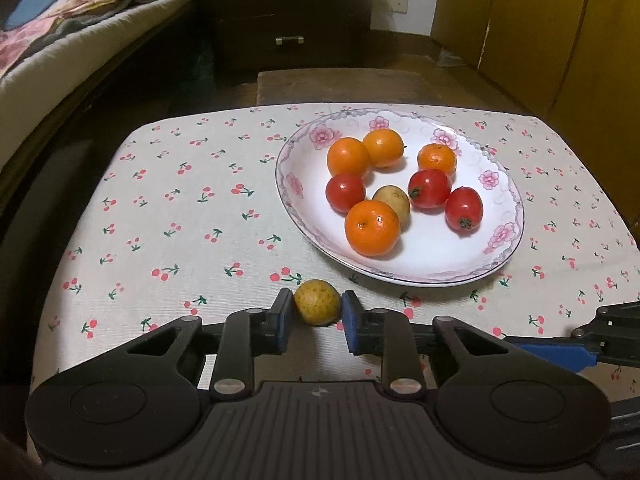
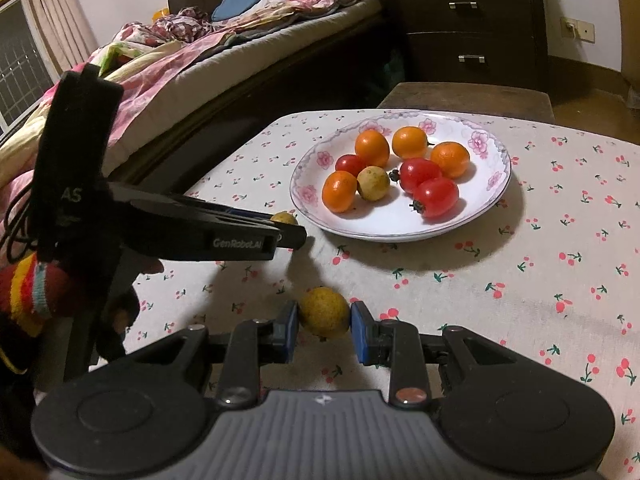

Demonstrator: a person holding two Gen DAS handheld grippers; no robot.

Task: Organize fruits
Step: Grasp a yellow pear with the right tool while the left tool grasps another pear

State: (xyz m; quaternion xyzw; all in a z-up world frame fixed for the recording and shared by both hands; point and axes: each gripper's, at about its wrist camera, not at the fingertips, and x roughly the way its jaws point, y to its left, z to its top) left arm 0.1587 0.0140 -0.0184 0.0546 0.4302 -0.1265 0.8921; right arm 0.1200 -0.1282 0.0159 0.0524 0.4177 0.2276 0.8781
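2 grippers each clamp a small yellow-green round fruit: left gripper [image 1: 317,309] one fruit [image 1: 317,302], right gripper [image 2: 325,318] another fruit [image 2: 324,312], near the floral white plate [image 1: 400,272].

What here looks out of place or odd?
Nothing spilled or damaged. Two yellow-green fruits sit off the plate on the tablecloth: one gripped by the left gripper, one between the right gripper's pads. Eight fruits are plated.
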